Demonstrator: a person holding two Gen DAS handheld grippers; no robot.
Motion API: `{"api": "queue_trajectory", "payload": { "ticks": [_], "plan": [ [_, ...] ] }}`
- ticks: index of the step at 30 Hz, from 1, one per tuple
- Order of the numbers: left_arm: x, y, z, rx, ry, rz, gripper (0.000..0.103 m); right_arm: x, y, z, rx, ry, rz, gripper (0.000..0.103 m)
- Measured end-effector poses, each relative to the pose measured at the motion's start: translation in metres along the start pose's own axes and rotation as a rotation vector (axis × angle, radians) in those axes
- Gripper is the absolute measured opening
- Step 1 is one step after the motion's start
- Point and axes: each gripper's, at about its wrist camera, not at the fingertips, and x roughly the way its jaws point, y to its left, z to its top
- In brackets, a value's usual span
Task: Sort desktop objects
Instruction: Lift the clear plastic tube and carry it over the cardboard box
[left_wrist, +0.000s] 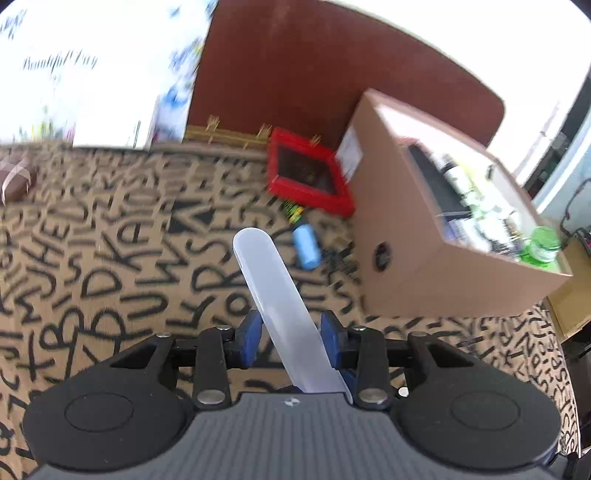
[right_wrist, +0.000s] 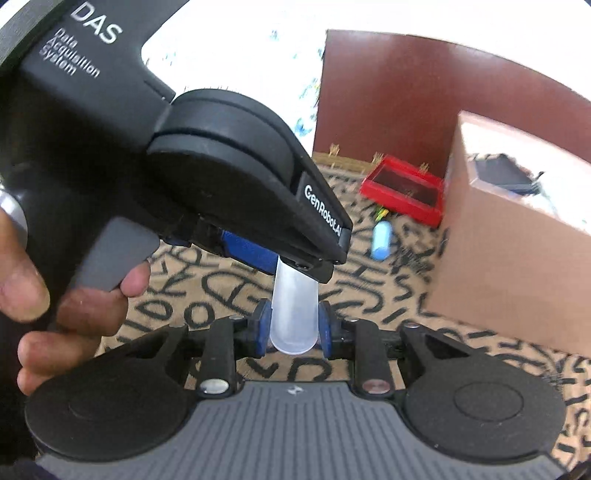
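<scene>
Both of your tongs hold one long see-through case above the bench.

Left wrist view: your left tongs (left_wrist: 291, 338) are clenched on the frosted plastic case (left_wrist: 273, 291), blue pads pressing both its sides. Its round end points at the blue tube (left_wrist: 306, 246), which lies on the bench cloth (left_wrist: 110, 240) just beside the red tray (left_wrist: 308, 177). The cardboard box (left_wrist: 413, 236) stands by the bench's right edge, full of small things.
Right wrist view: your right tongs (right_wrist: 293, 326) grip the case's other round end (right_wrist: 293, 314). The left tongs (right_wrist: 258, 254) hold it from above, with your hand (right_wrist: 55, 295) on the grey trigger.
</scene>
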Motion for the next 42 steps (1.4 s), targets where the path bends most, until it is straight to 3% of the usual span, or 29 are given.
{"api": "queue_trajectory", "payload": {
  "ticks": [8,17,26,42],
  "plan": [
    [-0.039,-0.046,0.025,0.100,-0.134,-0.055,0.037,-0.048,-0.019,0.022,0.020,-0.167,-0.068,0.026],
    [-0.031,-0.111,0.065,0.204,-0.198,-0.145,0.037,-0.071,-0.073,0.045,0.063,-0.272,-0.187,0.026],
    [0.021,-0.157,0.094,0.281,-0.150,-0.224,0.037,-0.058,-0.133,0.053,0.145,-0.261,-0.290,0.026],
    [0.092,-0.150,0.108,0.253,-0.039,-0.232,0.037,0.010,-0.170,0.055,0.202,-0.154,-0.289,0.026]
  ]
}}
